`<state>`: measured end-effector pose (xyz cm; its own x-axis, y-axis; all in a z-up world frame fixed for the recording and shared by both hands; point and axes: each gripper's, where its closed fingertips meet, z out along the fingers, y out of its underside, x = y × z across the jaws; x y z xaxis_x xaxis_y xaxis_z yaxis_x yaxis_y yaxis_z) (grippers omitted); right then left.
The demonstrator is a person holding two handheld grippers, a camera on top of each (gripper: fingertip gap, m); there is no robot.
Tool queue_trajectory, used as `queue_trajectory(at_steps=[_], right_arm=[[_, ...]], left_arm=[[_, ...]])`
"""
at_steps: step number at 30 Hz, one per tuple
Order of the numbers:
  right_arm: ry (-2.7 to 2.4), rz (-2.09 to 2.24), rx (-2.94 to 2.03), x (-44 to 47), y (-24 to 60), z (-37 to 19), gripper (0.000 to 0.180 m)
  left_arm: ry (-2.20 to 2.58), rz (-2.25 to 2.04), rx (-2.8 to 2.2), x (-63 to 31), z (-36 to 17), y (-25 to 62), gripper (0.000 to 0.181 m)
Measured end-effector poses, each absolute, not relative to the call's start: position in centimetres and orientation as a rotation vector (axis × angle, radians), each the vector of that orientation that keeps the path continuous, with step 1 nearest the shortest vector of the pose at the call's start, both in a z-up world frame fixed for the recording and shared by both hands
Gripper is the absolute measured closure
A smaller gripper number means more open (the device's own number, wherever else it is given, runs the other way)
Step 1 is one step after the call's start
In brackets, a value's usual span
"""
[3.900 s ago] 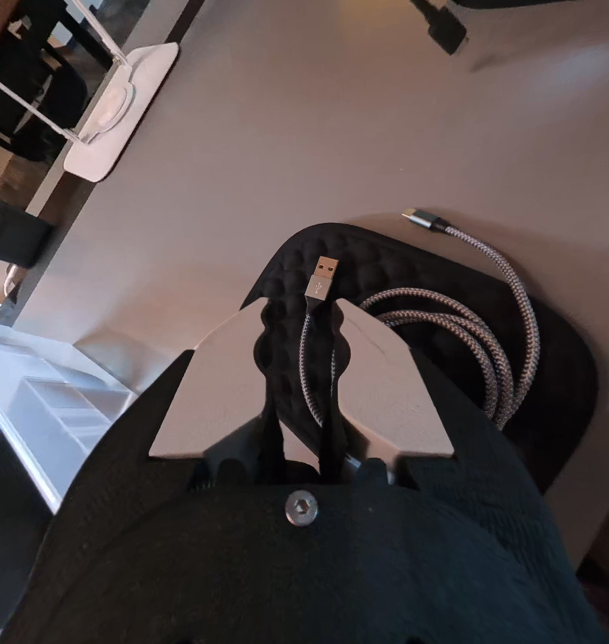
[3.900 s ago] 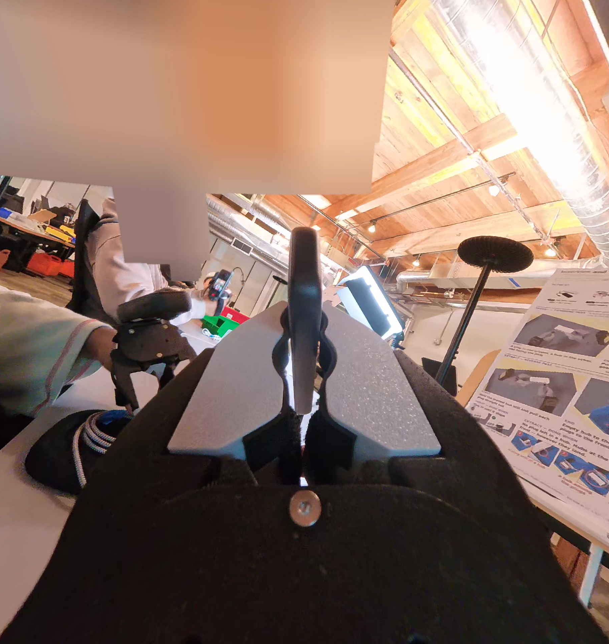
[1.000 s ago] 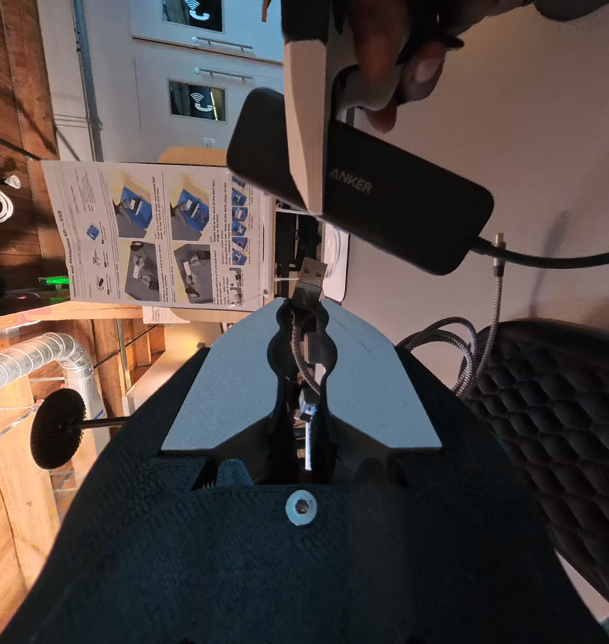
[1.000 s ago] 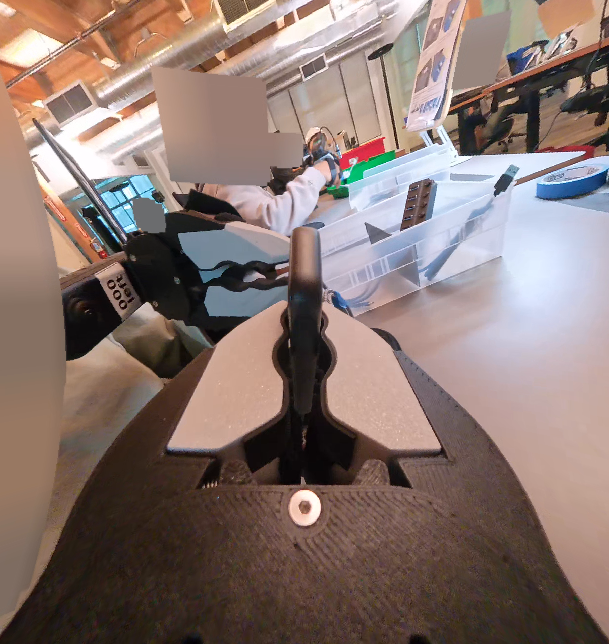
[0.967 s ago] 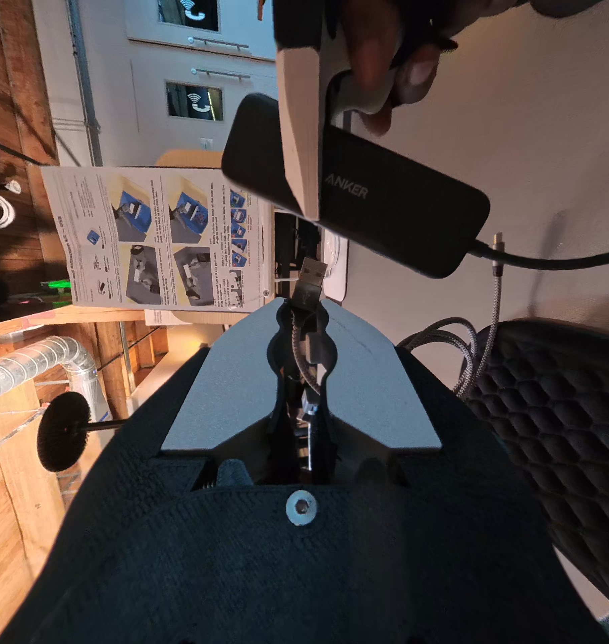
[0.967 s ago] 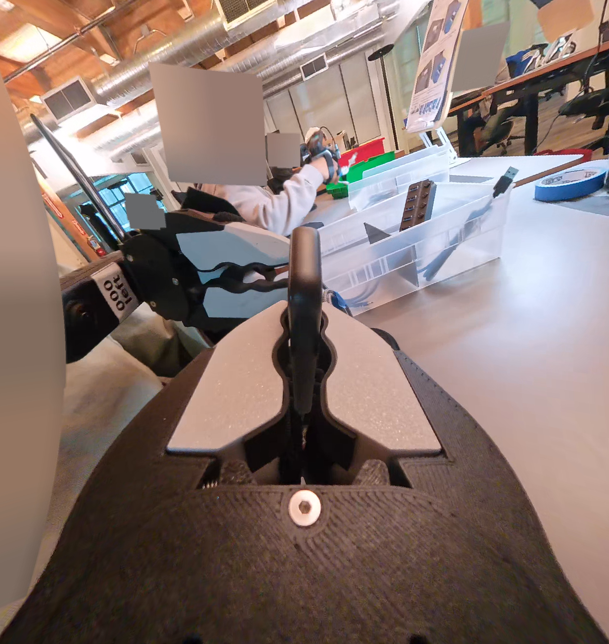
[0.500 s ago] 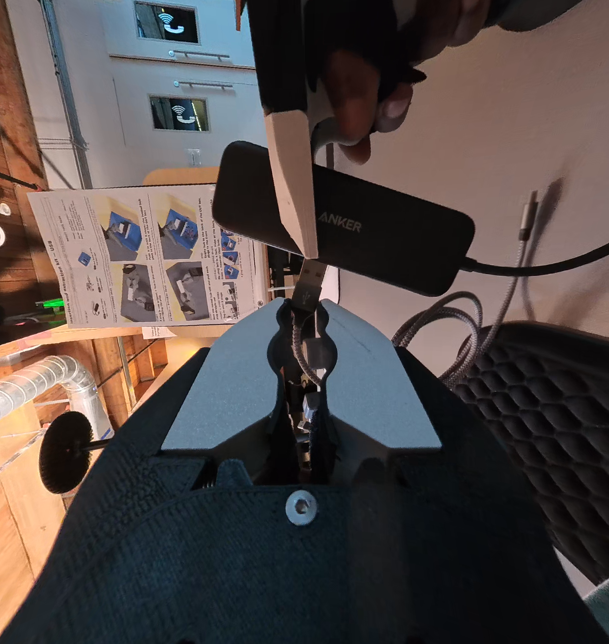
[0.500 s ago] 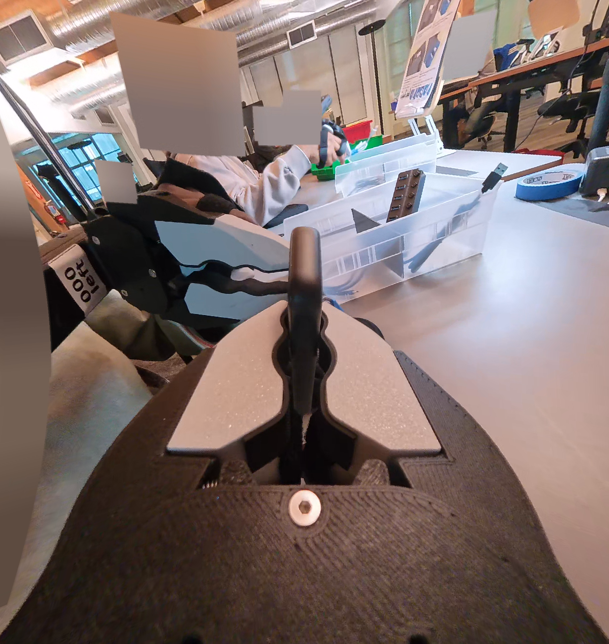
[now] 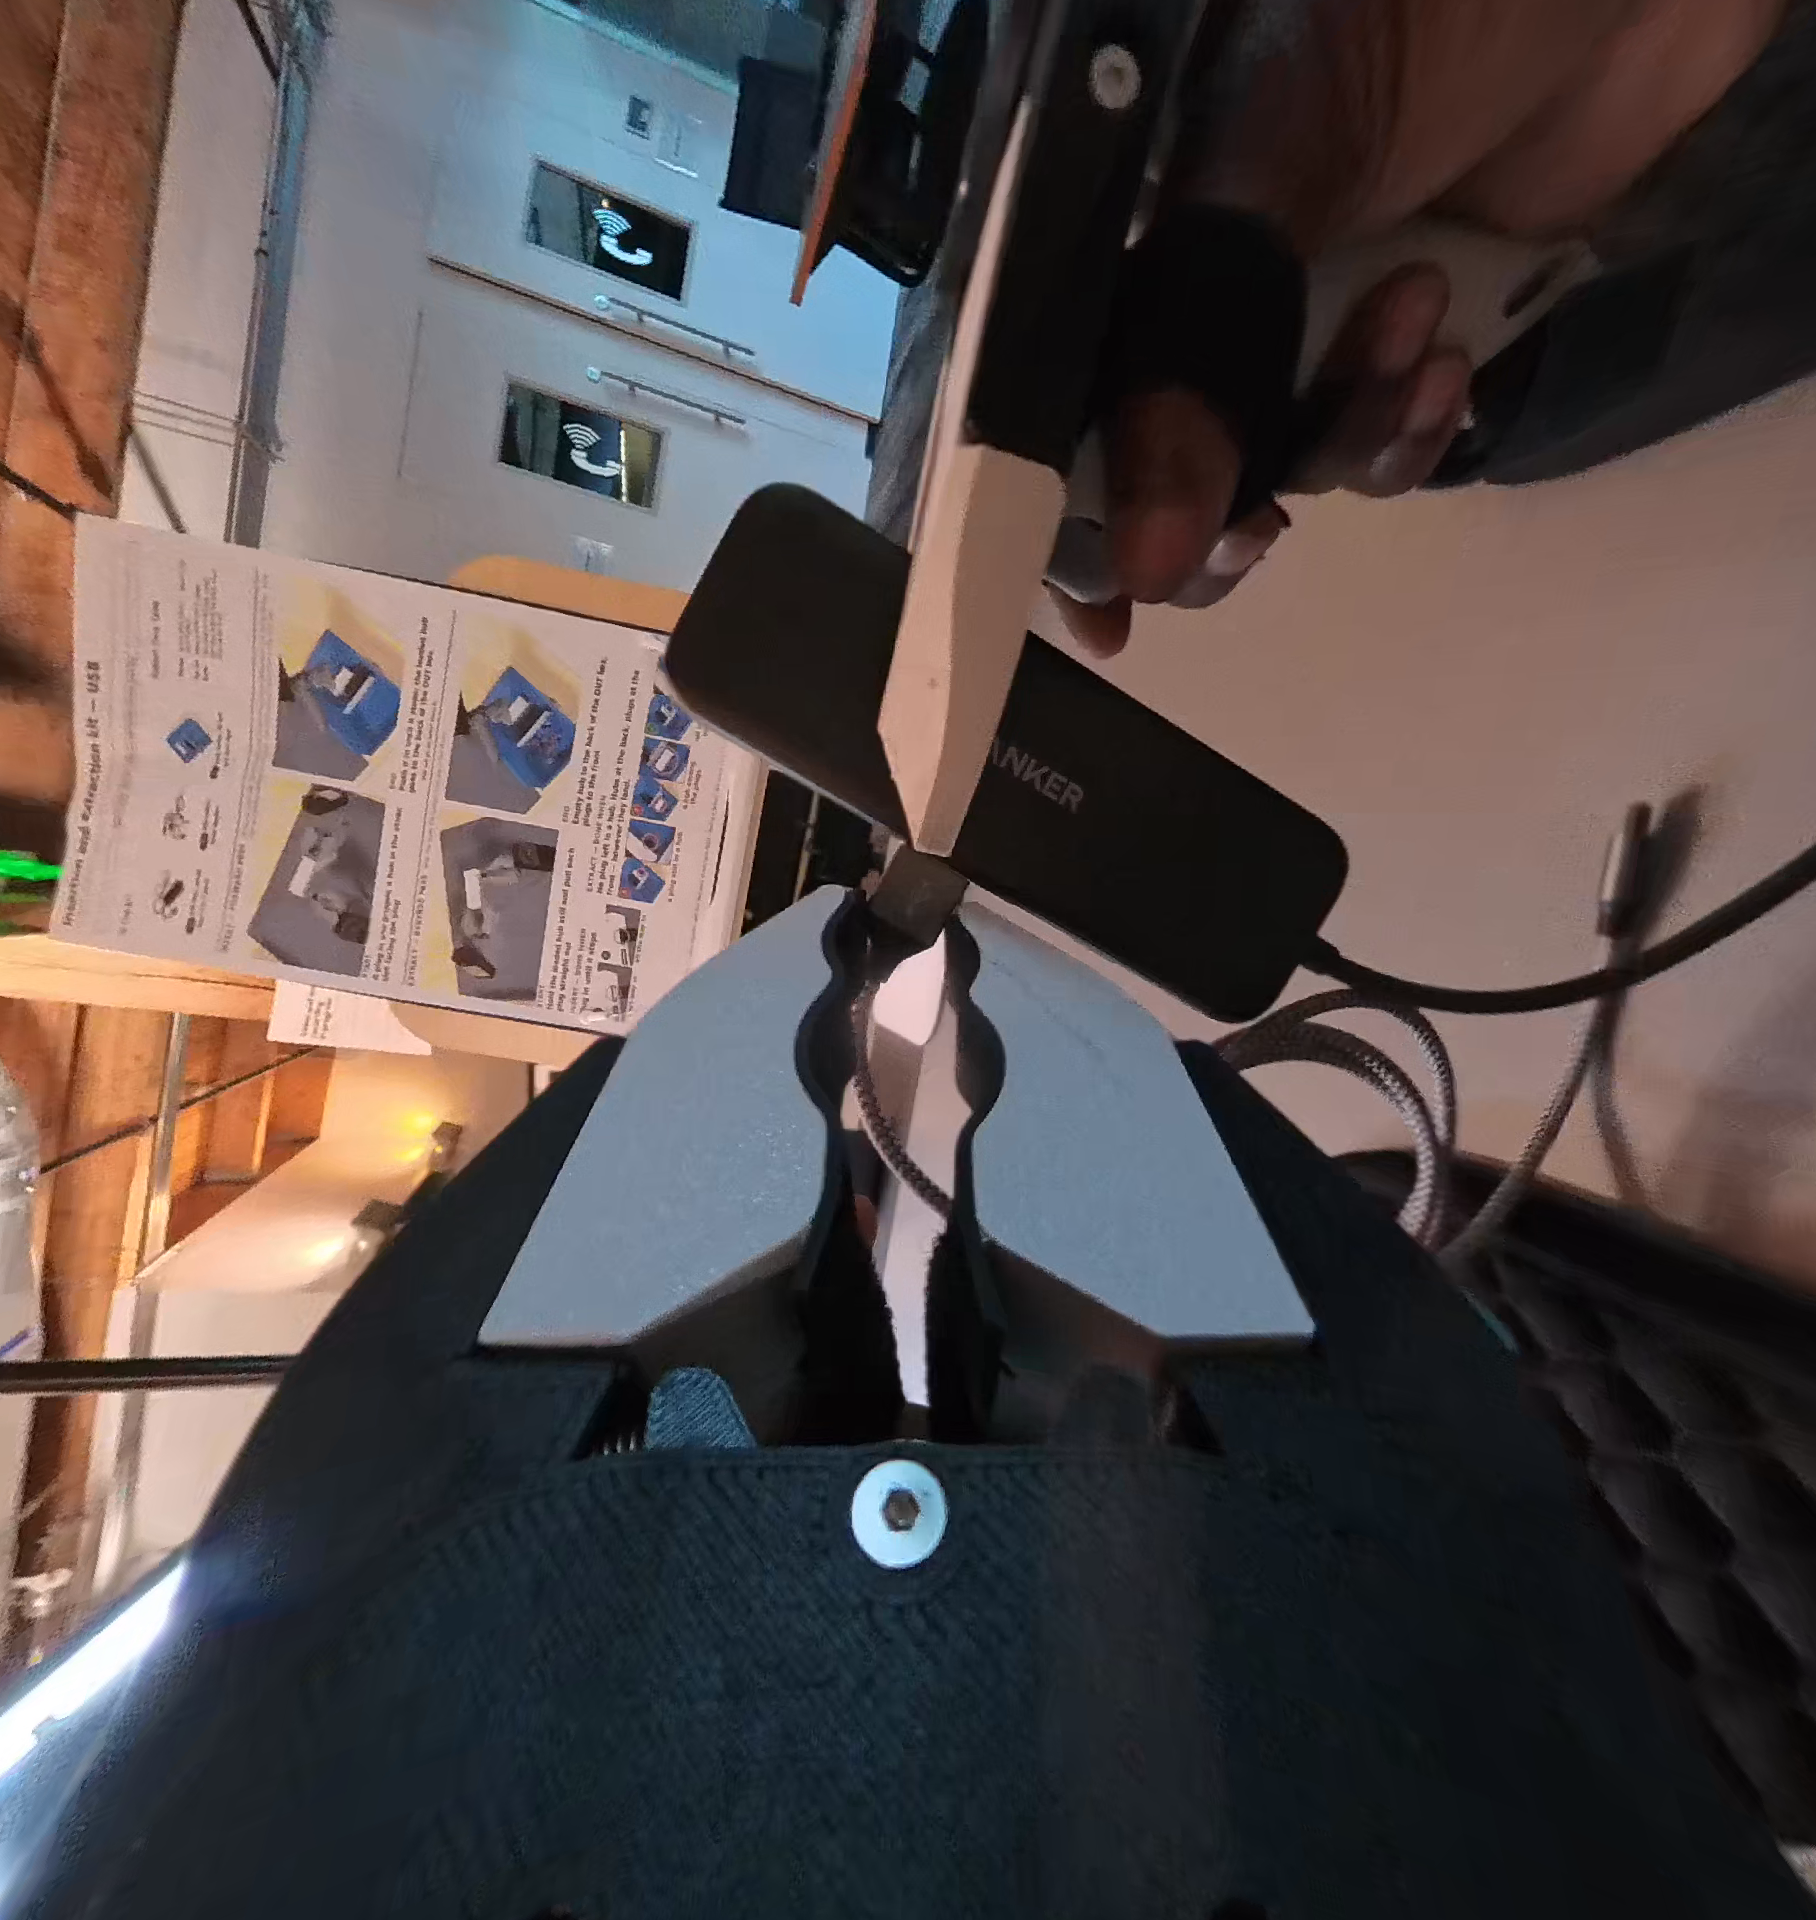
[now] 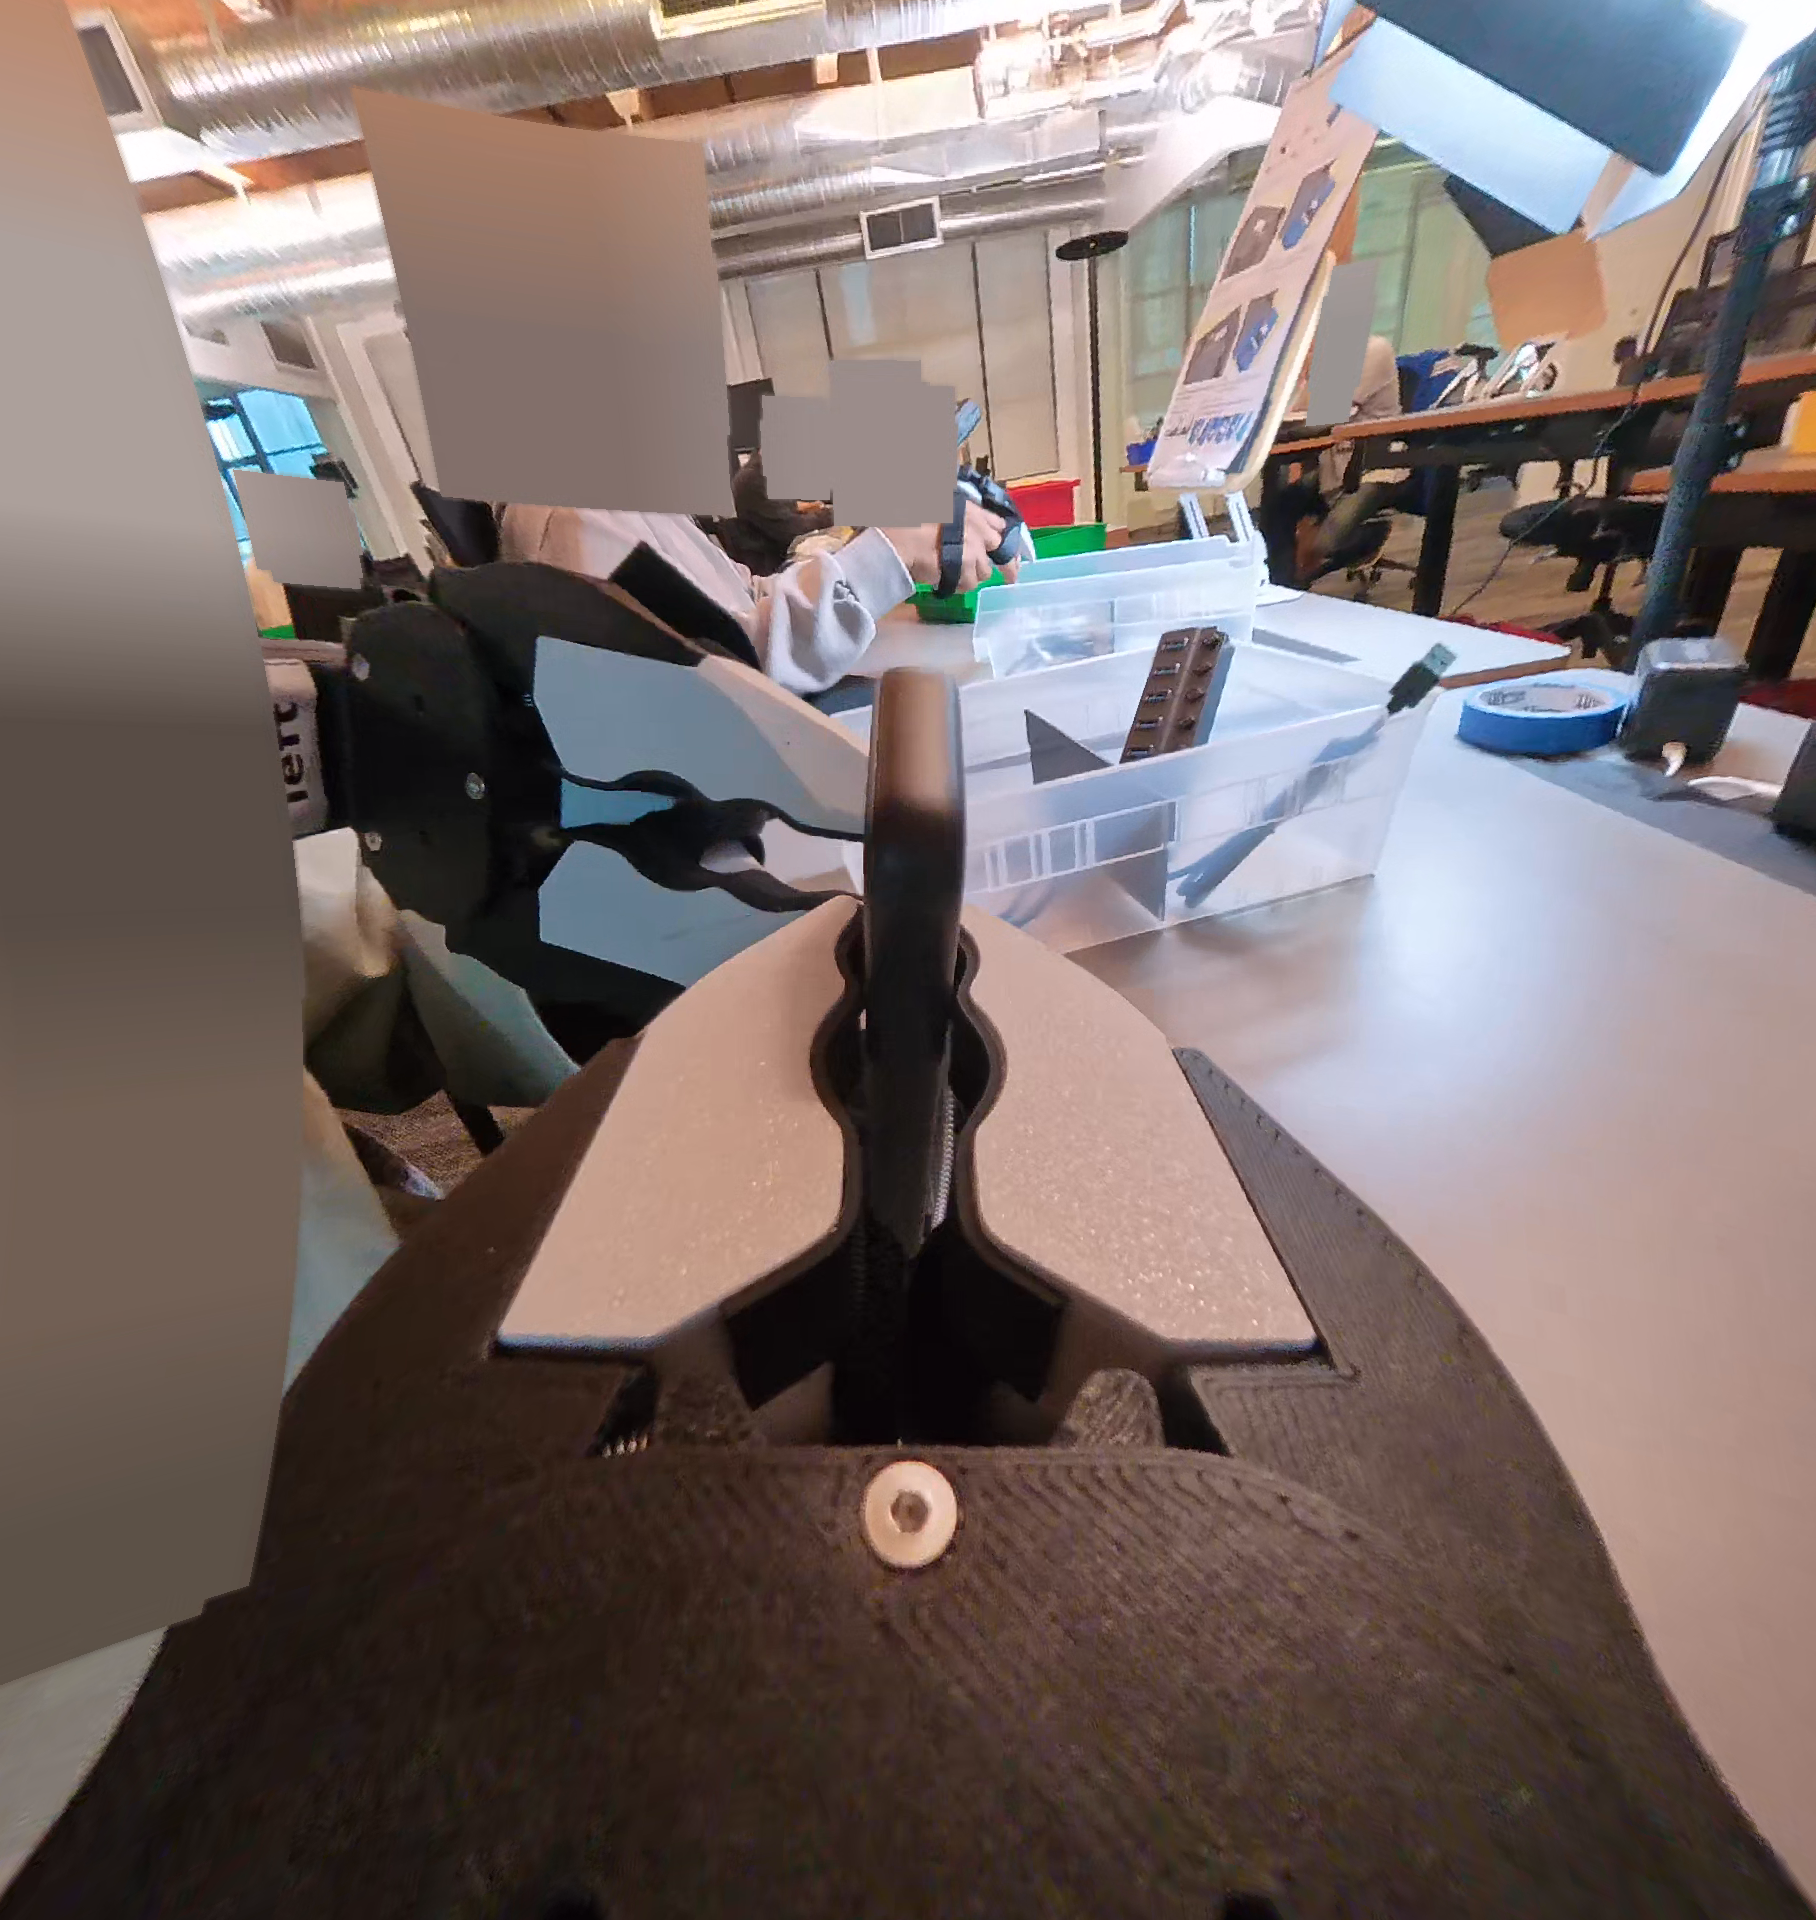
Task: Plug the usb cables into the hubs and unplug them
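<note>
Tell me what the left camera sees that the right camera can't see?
Only the left view shows the plug meeting the hub's edge, the braided cable, the black pad and a hand. Only the right view shows the clear bin, blue tape and seated people. Both show the hub, both grippers and the instruction poster.

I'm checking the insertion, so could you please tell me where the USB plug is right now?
In the left wrist view, the USB plug sits at centre, at the left hand-held gripper tips, its metal end hidden where it meets the black hub.
</note>
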<state>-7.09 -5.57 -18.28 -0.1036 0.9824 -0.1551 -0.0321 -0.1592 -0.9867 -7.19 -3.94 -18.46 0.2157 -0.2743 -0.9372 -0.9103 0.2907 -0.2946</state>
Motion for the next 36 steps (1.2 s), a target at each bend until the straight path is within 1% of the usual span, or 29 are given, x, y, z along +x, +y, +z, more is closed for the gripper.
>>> queue_trajectory(at_steps=[5,7,11,17,20,22,26,29,33,36], right_arm=[[-1.210,1.401,-1.181,-6.8,-5.6,-17.2,0.167],[-1.194,1.354,-1.180,-6.3,-4.9,-16.9,0.166],[-1.027,1.438,-1.123,-3.9,-3.0,-15.1,0.167],[-0.908,1.465,-0.890,-1.1,-1.8,-14.2,0.167],[-0.806,1.562,-0.740,0.5,-2.1,-13.7,0.168],[-0.802,1.538,-0.658,1.3,-2.7,-13.2,0.167],[-0.813,1.494,-0.660,1.4,-2.7,-13.4,0.167],[-0.814,1.503,-0.682,1.2,-2.7,-13.8,0.167],[-0.840,1.494,-0.707,0.8,-2.8,-14.2,0.167],[-0.857,1.494,-0.713,0.5,-2.9,-14.4,0.167]], left_arm=[[1.291,0.495,-1.262,-7.0,-17.6,-4.1,0.164],[1.199,0.378,-1.289,-7.5,-16.3,-4.4,0.153],[0.874,0.170,-1.284,-11.4,-12.6,-5.7,0.132],[0.356,-0.125,-1.192,-22.1,-7.1,-8.6,0.134],[0.252,-0.285,-1.156,-25.4,-5.9,-10.3,0.137],[0.210,-0.344,-1.162,-27.3,-6.0,-10.9,0.138],[0.109,-0.327,-1.261,-31.7,-8.2,-10.3,0.140],[0.077,-0.193,-1.504,-34.8,-12.5,-9.1,0.140],[0.142,0.094,-1.865,-37.6,-18.9,-8.5,0.140],[0.136,0.305,-2.093,-39.7,-22.5,-8.7,0.144]])
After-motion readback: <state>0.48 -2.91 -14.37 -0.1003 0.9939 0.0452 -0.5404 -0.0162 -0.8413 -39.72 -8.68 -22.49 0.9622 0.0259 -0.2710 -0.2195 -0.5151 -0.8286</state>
